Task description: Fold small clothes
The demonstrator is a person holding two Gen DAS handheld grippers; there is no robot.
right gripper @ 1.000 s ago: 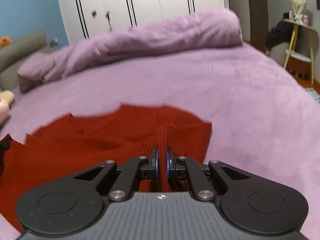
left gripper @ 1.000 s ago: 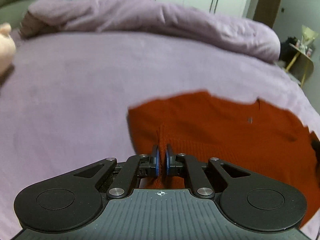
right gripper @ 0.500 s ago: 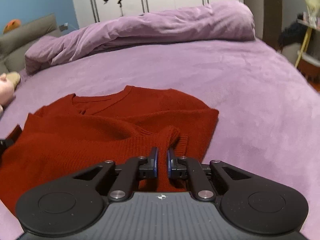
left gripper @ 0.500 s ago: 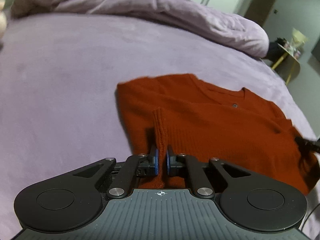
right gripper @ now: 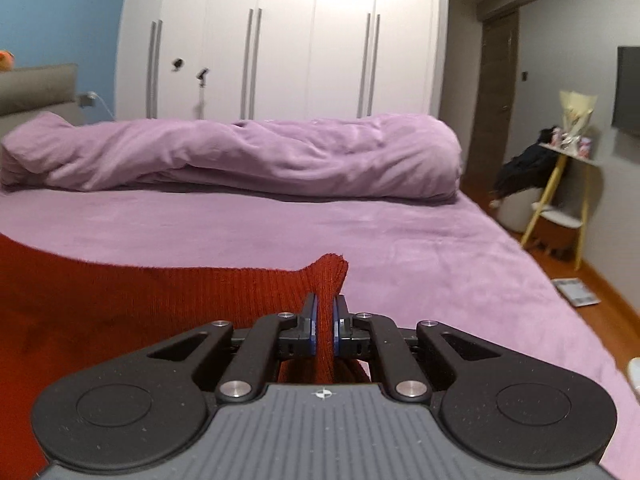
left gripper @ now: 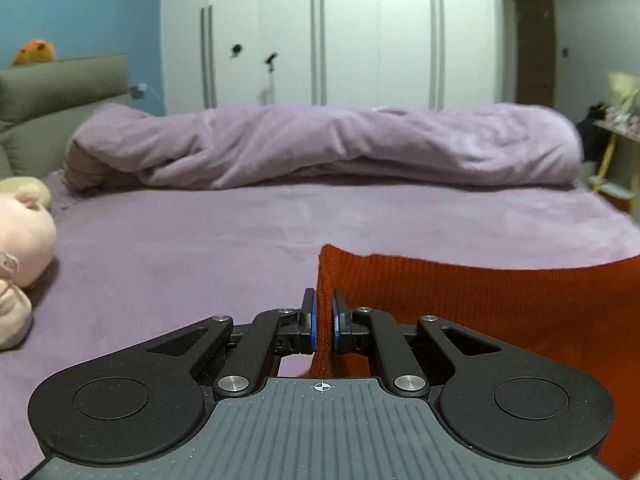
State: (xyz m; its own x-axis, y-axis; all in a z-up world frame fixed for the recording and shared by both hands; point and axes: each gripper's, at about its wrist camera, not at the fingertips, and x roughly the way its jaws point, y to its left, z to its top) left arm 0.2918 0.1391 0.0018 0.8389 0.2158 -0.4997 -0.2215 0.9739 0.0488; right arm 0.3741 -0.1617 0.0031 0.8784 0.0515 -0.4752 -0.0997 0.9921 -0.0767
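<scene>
Holding a rust-red knitted sweater (left gripper: 500, 300) by two corners, a person lifts its edge above a bed (left gripper: 200, 240) covered in a soft lilac plush sheet. At far left, in the left wrist view, a pale pink plush toy (left gripper: 20, 248) lies on the bed near a grey padded headboard (left gripper: 52, 92), well apart from the garment. Next comes the left claw (left gripper: 325, 322), its blue-padded tips pressed almost together on a pinch of the ribbed knit, which stands up above the tips as a blunt corner. From there the sweater stretches rightward as a taut, nearly straight top edge, likely so the raised edge can be carried over as one even flap for a fold. At the other end, in the right wrist view, the right claw (right gripper: 325, 326) is likewise nearly closed on the opposite corner of the sweater (right gripper: 160, 300), where the knit bunches into a rounded peak. Behind everything, a rolled lilac duvet (right gripper: 240, 156) runs across the far side of the bed, in front of tall white wardrobe doors (right gripper: 280, 40) with long metal handles. At far right stands a yellow-legged side table (right gripper: 560, 184), cluttered with small items.
</scene>
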